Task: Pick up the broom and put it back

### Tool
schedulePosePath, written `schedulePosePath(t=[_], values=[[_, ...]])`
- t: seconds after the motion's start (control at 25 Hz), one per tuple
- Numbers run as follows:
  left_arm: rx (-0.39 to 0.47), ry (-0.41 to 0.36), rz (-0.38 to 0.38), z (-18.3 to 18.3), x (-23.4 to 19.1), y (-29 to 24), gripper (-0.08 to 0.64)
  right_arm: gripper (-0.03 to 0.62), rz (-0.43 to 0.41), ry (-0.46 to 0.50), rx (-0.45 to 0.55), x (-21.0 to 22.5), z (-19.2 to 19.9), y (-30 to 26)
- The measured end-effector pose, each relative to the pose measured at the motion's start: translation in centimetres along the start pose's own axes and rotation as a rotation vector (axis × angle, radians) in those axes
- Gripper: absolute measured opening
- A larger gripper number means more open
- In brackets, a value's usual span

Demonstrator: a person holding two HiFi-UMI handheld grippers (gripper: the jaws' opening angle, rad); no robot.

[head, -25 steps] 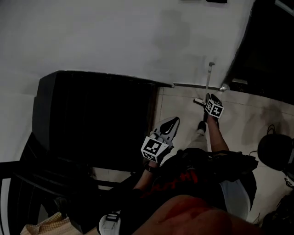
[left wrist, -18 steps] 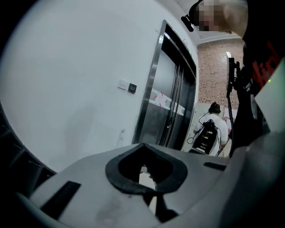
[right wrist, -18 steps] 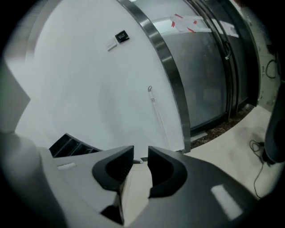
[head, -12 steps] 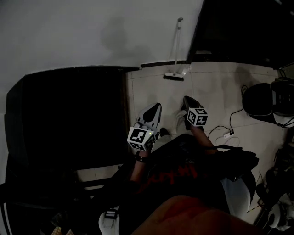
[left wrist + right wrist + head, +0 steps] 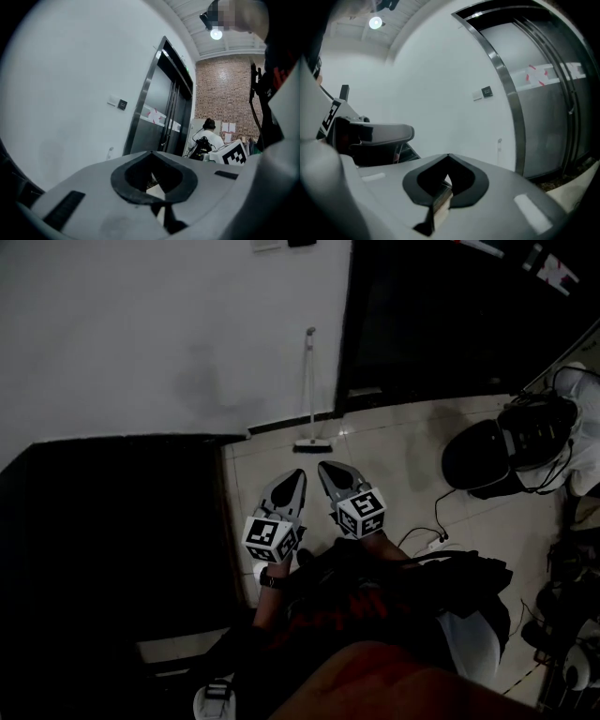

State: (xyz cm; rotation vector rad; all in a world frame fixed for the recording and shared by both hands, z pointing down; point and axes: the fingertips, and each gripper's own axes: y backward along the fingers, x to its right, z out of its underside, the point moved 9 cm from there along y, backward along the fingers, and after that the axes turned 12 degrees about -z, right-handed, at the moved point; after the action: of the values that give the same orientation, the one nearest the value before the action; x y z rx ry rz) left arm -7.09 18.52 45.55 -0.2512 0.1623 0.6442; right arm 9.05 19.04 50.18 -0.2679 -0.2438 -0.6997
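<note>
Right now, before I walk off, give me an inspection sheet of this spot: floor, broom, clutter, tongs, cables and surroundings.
Surface: beige tiled floor.
Job's things: long-handled grey broom leans upright on the white wall, head on the floor.
Clutter: round black bag-like bundle at right; large black boxy furniture at left.
Grippers: left tongs shut, empty; right tongs shut, empty; both apart from the broom.
Cables: thin black cable running to a white power strip.
Surroundings: dark metal-framed sliding doors; red brick wall; a person in white far off.
</note>
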Motion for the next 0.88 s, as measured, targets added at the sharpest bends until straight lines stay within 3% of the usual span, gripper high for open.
schedulePosePath(t=[0.24,0.52,0.88], values=[[-0.051,-0.075,0.058,0.9,2.9,-1.8,0.005,0.0,0.07,0.022,0.05,0.5,-0.9,3.5],[-0.155,-0.1,-0.028,2.3,1.4,-3.5,0.003,0.0,0.128,0.003,0.048,1.5,-0.1,4.6],[-0.113,-0.071,0.077,3.5,-2.2,-6.2,0.003,0.0,0.169,-0.051,0.008,3.7,2.0,0.7]])
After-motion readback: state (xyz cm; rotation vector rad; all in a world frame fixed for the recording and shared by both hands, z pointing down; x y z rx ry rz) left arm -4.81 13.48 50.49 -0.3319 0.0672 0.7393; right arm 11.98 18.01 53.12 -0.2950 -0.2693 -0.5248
